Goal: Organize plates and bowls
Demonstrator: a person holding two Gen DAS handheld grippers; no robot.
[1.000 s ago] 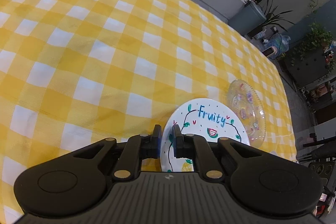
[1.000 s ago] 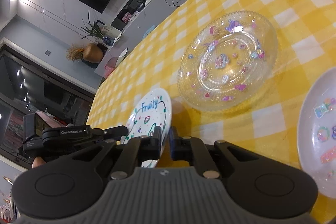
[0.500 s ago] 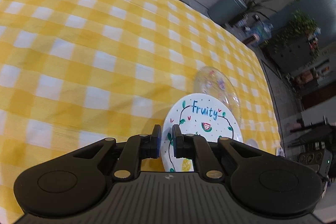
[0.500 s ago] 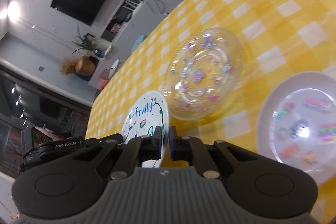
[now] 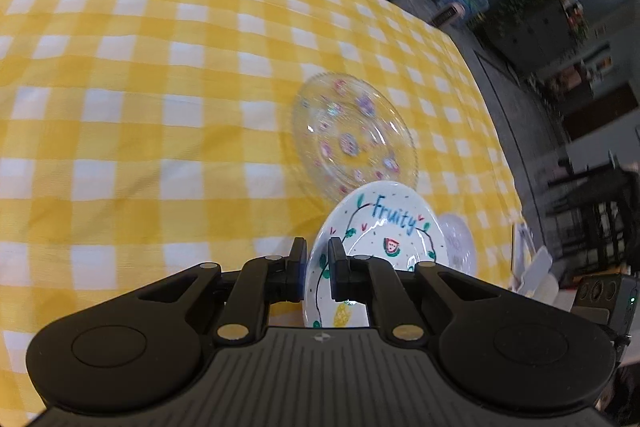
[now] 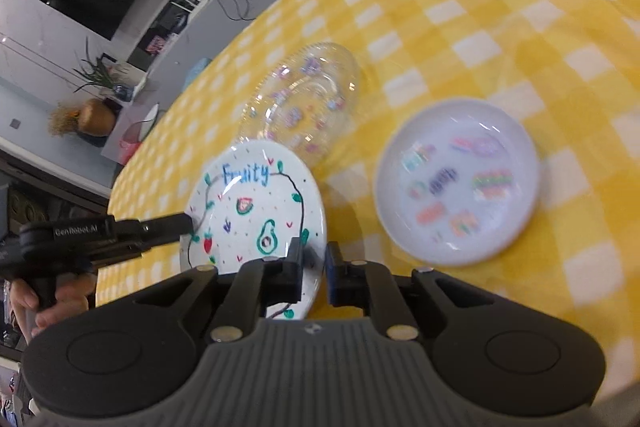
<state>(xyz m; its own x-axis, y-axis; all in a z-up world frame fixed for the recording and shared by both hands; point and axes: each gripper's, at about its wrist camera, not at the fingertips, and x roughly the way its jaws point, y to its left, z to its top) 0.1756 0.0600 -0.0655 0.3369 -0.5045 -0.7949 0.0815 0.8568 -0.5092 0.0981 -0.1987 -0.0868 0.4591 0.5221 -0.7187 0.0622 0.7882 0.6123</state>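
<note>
Above the checked bench (image 5: 160, 107), both tongs, left (image 5: 317, 259) and right (image 6: 312, 267), pinch the Fruity plate (image 6: 256, 203) by opposite rims, probably to keep it level; the right jaws are opening slightly.

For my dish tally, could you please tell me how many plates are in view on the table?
3. The Fruity plate is gripped at its rim, nearest the cameras; the clear glass plate lies behind it; the white sticker plate sits to its right. Others may be out of frame.
</note>
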